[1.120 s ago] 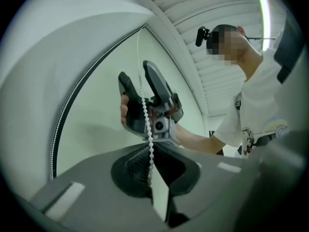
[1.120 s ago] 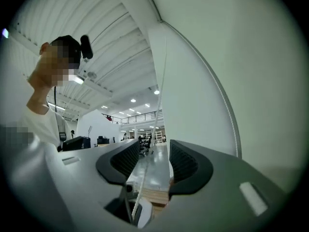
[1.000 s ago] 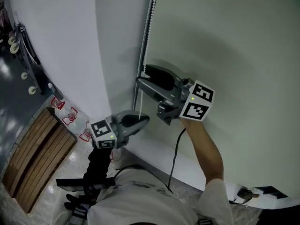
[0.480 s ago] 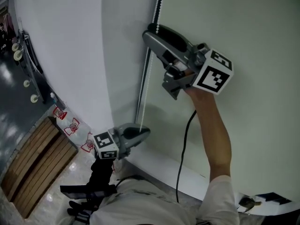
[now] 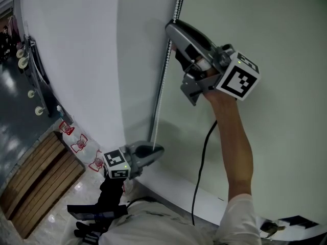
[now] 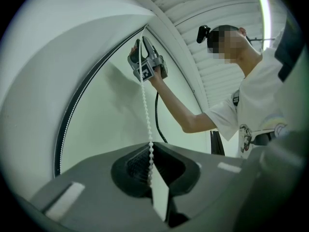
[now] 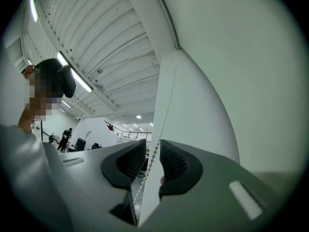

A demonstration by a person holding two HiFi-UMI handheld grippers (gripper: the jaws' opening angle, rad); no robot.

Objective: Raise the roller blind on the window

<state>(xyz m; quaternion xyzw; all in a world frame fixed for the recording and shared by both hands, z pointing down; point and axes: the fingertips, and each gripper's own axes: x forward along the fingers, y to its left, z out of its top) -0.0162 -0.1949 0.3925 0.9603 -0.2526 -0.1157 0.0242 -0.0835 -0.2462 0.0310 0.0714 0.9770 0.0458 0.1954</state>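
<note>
Now the right gripper (image 5: pixel 172 39) has climbed the bead chain (image 5: pixel 162 86), its jaws just closing around it but not yet pinching, likely for a fresh pull; the left gripper (image 5: pixel 157 150) stays clamped lower down. The roller blind (image 5: pixel 276 34) still covers the window alongside. No writing is legible.

The bead chain (image 5: pixel 161 96) is running off the top edge of my head view, and the roller blind (image 5: pixel 276 29) is going out there too, so I'm not seeing its upper end. A short stretch of chain is passing behind the right tool (image 5: pixel 172 30). Its jaws have just been closing with the chain between them, and below the pads the chain is dropping out of sight. The left tool (image 5: pixel 156 150) is hiding the chain's lower end. A far-off person (image 7: pixel 65 135) is showing too small to read.
</note>
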